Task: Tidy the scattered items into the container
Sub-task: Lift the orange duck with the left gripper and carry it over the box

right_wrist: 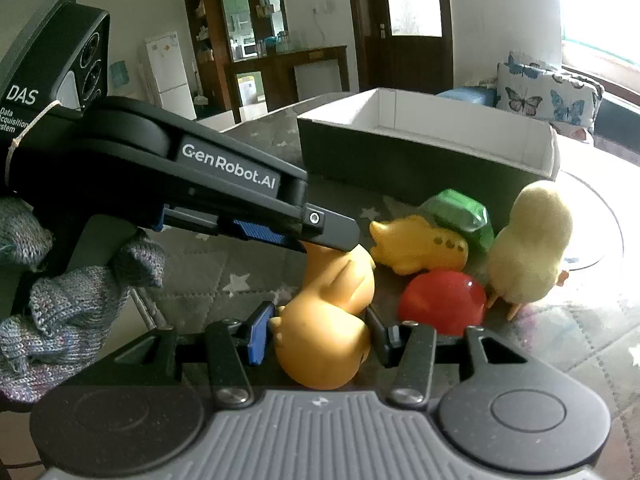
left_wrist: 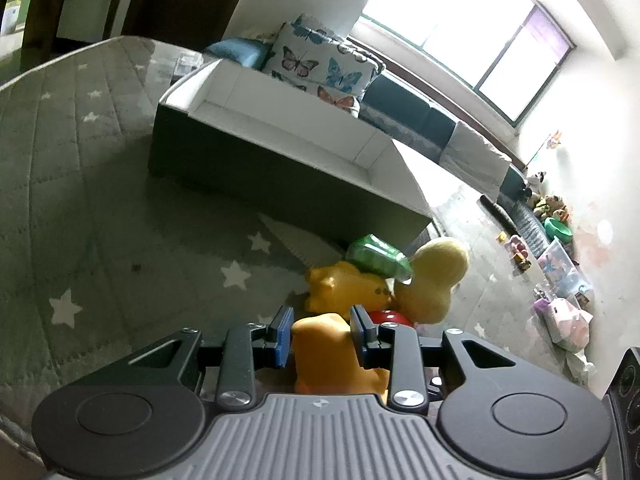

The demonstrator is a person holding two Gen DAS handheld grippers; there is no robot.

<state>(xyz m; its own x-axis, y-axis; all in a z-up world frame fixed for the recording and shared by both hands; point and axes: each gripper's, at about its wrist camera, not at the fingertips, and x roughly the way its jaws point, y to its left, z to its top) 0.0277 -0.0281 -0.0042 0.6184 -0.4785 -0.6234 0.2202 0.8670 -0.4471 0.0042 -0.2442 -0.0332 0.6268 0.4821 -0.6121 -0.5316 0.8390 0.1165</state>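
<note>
Container, shallow rectangular box, dark outer walls, white lining (left_wrist: 240, 176): sits on the grey star-patterned mat (left_wrist: 100, 200), nothing visible inside; rigid, needs no handling.

Orange hollow rubber animal toy (right_wrist: 324, 344): on the mat, near the box's front wall. Judged light, squashy and a little slick. The left tool (left_wrist: 322, 332) pinches its narrower upper part and the right tool (right_wrist: 320, 332) is closed on its rounded body. The narrow part is the surer hold.

Pale yellow fuzzy chick (right_wrist: 528, 248): upright, just beside the box corner. Judged very light and soft; take it across the body.

Yellow rubber toy with dark spots (right_wrist: 420, 248): take it mid-body.

Red glossy ball (right_wrist: 442, 304): likely to roll; grip at the widest line.

Green translucent plastic car (right_wrist: 460, 212): leaning on the spotted toy; stiff, take it by the sides.
</note>
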